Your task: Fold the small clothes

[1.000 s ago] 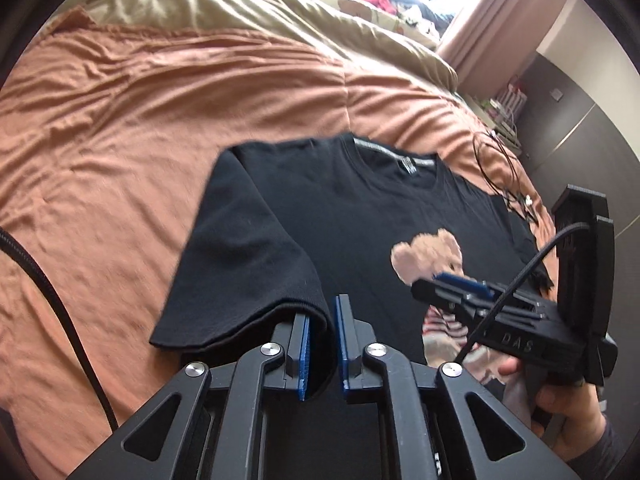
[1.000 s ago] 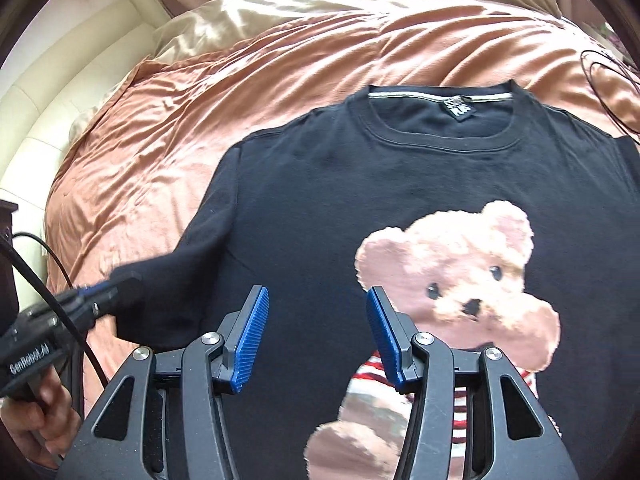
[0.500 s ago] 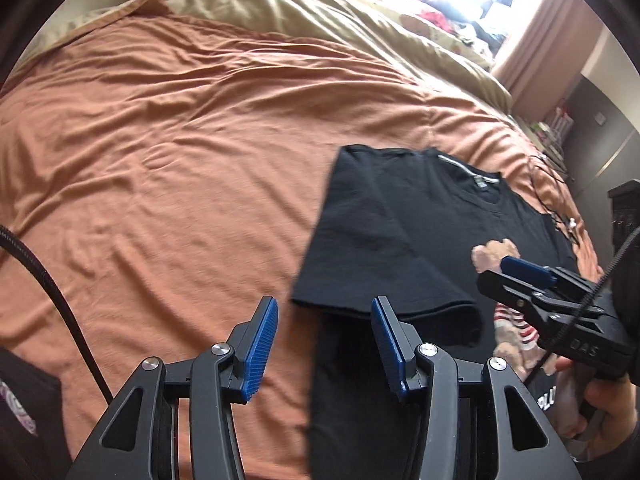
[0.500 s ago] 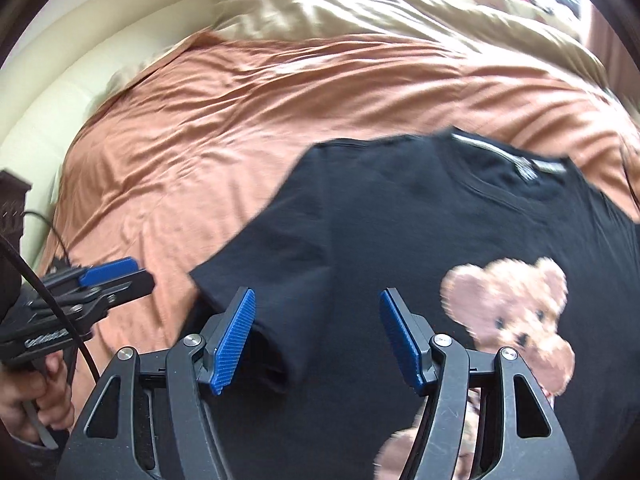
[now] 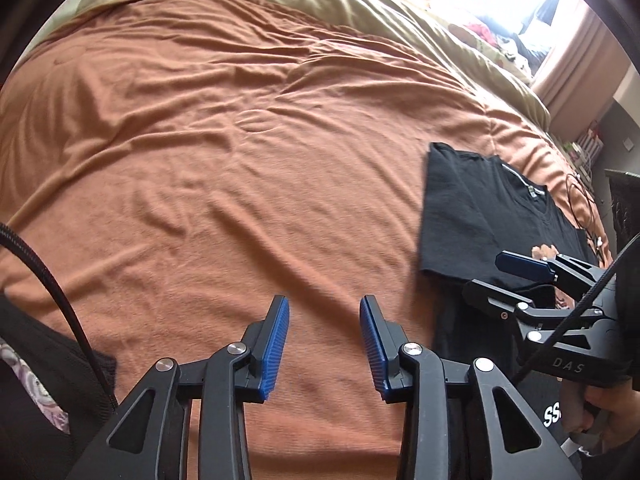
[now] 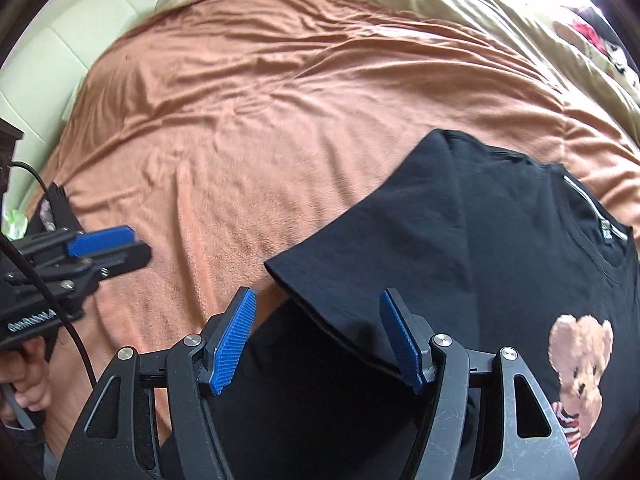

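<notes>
A black T-shirt (image 6: 492, 264) with a teddy-bear print (image 6: 580, 364) lies on an orange blanket (image 5: 224, 168) spread over a bed. Its sleeve (image 6: 360, 264) on the side nearer the bare blanket is folded in over the body, leaving a straight edge along that side.

In the left wrist view the left gripper (image 5: 324, 344) points down at bare blanket at about 6 o'clock, its blue pads (image 5: 276, 344) a moderate gap apart with nothing between them; the jaws are closing. The shirt sits off at 3 o'clock, apart from these fingers. The right gripper (image 5: 508, 276) shows at 4 o'clock there, over the shirt's lower part, with a hand (image 5: 600, 416) on its handle.

In the right wrist view the right gripper (image 6: 316, 340) hovers at 6 o'clock, jaws standing wide, above the hem of the folded sleeve. The cloth lies under the gap, and the pads (image 6: 234, 340) do not press on it. The left gripper (image 6: 108, 248) appears at 9 o'clock over the blanket, held by a hand (image 6: 28, 380). A beige quilt (image 6: 480, 4) lies at 1 o'clock beyond the blanket.
</notes>
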{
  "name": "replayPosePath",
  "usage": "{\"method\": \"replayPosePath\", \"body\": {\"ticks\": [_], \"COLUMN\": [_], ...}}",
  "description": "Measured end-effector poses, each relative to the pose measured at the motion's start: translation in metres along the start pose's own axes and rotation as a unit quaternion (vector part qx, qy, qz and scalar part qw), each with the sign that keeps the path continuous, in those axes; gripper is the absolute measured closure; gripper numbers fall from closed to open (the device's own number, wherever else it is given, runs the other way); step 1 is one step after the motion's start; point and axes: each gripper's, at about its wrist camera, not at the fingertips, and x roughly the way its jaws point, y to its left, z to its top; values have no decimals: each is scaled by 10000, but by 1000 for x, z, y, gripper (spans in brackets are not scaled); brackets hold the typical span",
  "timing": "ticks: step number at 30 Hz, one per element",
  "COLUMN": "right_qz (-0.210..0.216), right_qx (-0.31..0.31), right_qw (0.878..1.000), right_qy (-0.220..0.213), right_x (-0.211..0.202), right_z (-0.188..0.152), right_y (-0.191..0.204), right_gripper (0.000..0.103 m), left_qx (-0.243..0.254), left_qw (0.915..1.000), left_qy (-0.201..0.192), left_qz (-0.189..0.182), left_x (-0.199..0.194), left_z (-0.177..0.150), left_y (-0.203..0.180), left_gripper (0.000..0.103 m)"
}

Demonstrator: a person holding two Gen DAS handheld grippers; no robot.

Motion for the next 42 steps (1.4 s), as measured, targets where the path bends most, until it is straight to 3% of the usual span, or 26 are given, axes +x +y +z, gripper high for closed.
{"method": "replayPosePath", "body": {"ticks": [6, 8, 11, 16, 24, 32, 42], "right_qz": [-328, -453, -229, 103, 66, -316, -469], "right_qx": [-168, -168, 121, 663, 1140, 1715, 2412], "right_qw": [9991, 9986, 9996, 9976, 9918, 9802, 9656], "right_qy": [195, 227, 120, -178, -580, -936, -846], "right_x": [33, 39, 35, 8, -31, -57, -42], "right_z": [9, 11, 15, 16, 7, -17, -47], "right_y": [17, 18, 10, -20, -72, -124, -169], "right_gripper": [41, 65, 85, 96, 99, 99, 99], "left_qx": [-220, -260, -259, -210, 105, 342, 626], "left_qw": [9997, 9996, 9996, 9998, 9998, 9991, 9975], "left_qy": [-23, -27, -17, -26, -26, 91, 324], "left_qz": [75, 83, 102, 43, -181, -239, -58], "left_x": [2, 2, 2, 2, 8, 32, 67], "left_z": [-2, -3, -3, 0, 10, 18, 16], "left_y": [23, 27, 28, 19, -26, -70, -105], "left_gripper": [66, 66, 66, 66, 66, 66, 66]}}
